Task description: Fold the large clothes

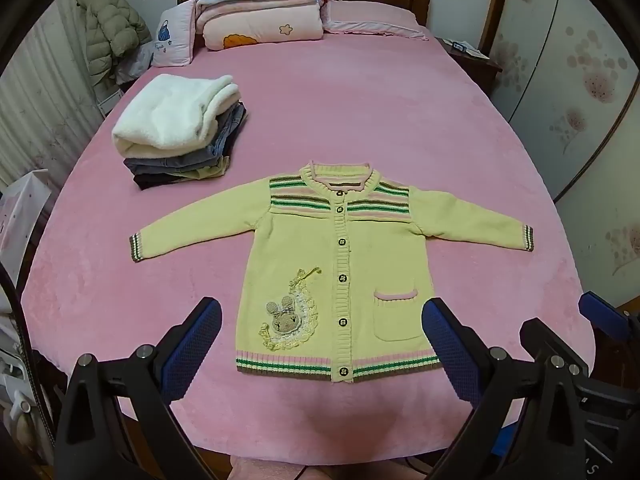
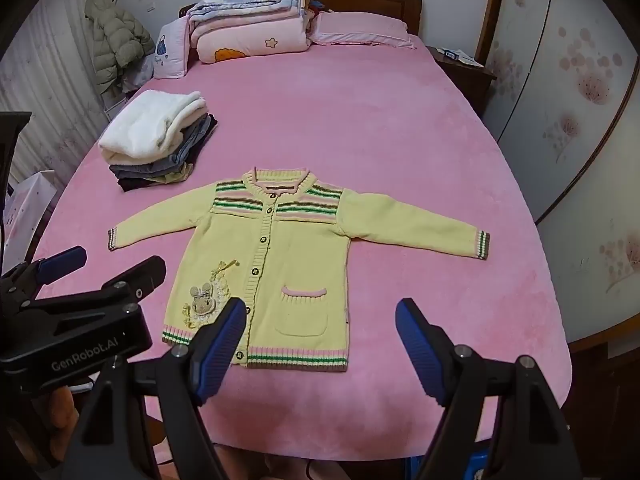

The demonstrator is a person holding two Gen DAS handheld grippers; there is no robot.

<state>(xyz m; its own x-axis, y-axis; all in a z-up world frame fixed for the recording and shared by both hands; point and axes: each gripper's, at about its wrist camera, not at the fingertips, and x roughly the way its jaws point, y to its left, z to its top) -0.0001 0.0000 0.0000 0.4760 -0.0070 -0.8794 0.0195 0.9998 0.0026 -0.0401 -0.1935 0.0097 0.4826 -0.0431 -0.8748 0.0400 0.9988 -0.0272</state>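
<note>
A pale yellow knitted cardigan (image 1: 340, 256) (image 2: 276, 248) lies flat and buttoned on the pink bed, sleeves spread to both sides, a rabbit patch low on its left front and a pocket on the right. My left gripper (image 1: 322, 312) hovers open above the hem, nothing between its blue pads. My right gripper (image 2: 320, 312) also stands open over the cardigan's lower right edge, holding nothing. The left gripper (image 2: 104, 262) shows at the left edge of the right wrist view, and the right gripper's finger (image 1: 608, 316) shows at the right edge of the left wrist view.
A stack of folded clothes (image 1: 180, 132) (image 2: 156, 140) topped by a white fleece sits at the back left of the bed (image 1: 360, 100). Folded quilts and pillows (image 1: 260, 4) lie by the headboard. A nightstand (image 1: 472, 60) and wardrobe doors stand on the right.
</note>
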